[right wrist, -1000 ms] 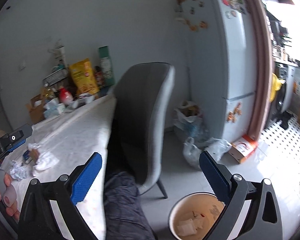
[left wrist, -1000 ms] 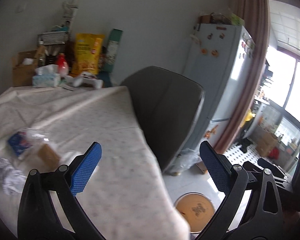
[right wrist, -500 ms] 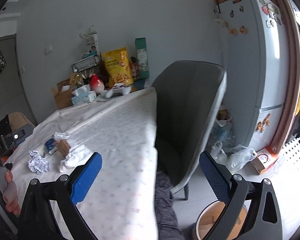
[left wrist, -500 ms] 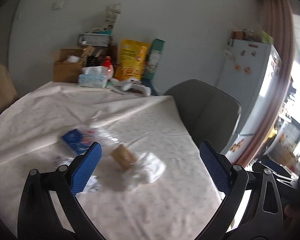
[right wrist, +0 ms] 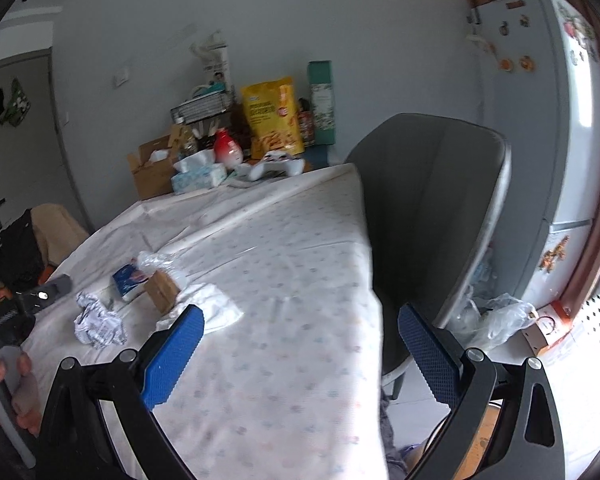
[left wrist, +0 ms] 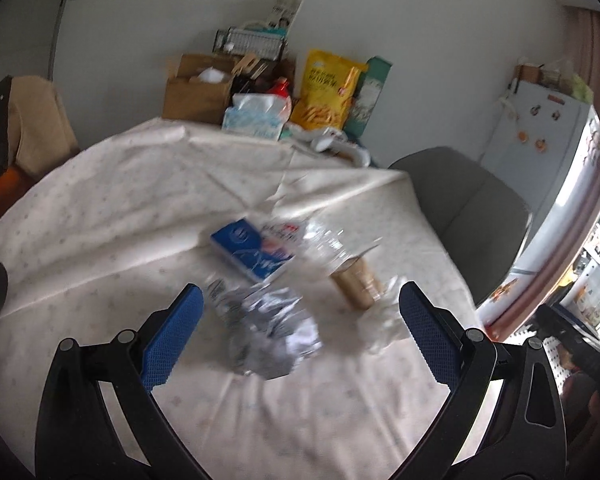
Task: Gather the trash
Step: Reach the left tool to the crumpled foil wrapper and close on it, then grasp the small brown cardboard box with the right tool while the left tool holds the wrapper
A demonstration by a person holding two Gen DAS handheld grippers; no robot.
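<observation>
- Two grippers show, each with black plastic arms and blue, finely ridged pads; the left gripper (left wrist: 300, 330) is spread wide above the table, nothing between its pads.
- One crumpled paper ball (left wrist: 270, 330), white with grey print, lies on the cloth between the left gripper's pads; I cannot tell whether they touch it.
- The right gripper (right wrist: 300, 354) is likewise spread and empty, held over the near right part of the table.
- One pale, dotted tablecloth (right wrist: 292, 280), creased in long folds, covers the table.
- Five pieces of trash sit close together: the paper ball, one blue flat packet (left wrist: 252, 250), one clear crinkled plastic wrapper (left wrist: 328, 242), one small brown cardboard box (right wrist: 162, 290) and one soft white tissue (right wrist: 216, 312).
- One grey padded chair (right wrist: 432, 208) stands at the table's right edge.
- One yellow snack bag (right wrist: 274, 114) stands upright at the far end.
</observation>
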